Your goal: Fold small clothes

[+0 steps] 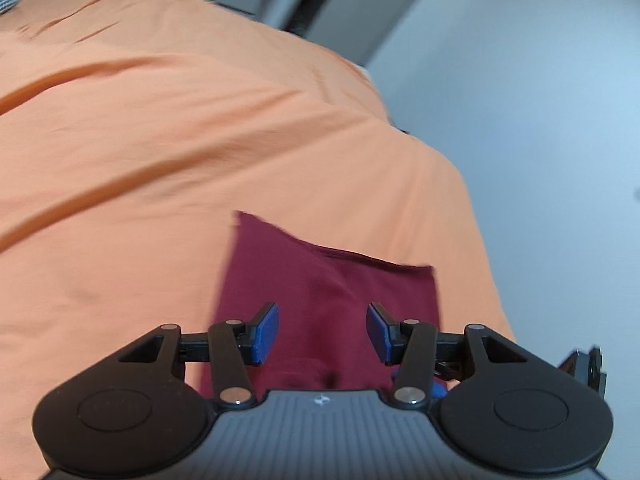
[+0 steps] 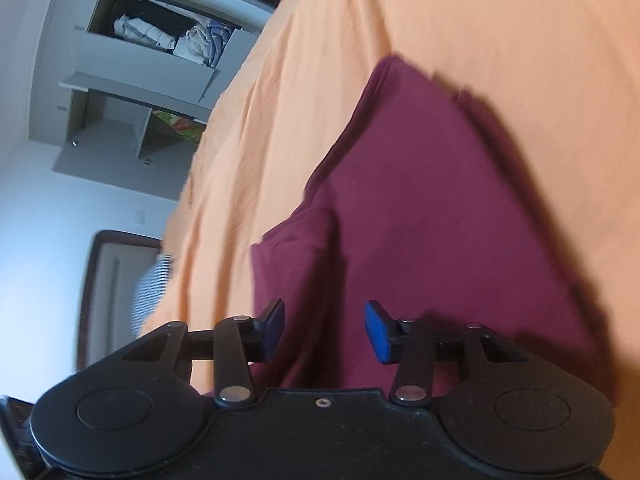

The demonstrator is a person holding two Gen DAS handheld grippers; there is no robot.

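Maroon garment [image 2: 420,208] near edge hidden behind right gripper [image 2: 325,330].

Right gripper [image 2: 325,330] over maroon garment [image 2: 420,220]
Jaws apart, nothing held — garment on orange sheet [image 2: 500,20].

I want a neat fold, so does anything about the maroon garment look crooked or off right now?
Slightly. In the right wrist view the maroon garment lies on the orange sheet with one flap doubled over unevenly at its left edge. No damage shows. Both grippers are open.
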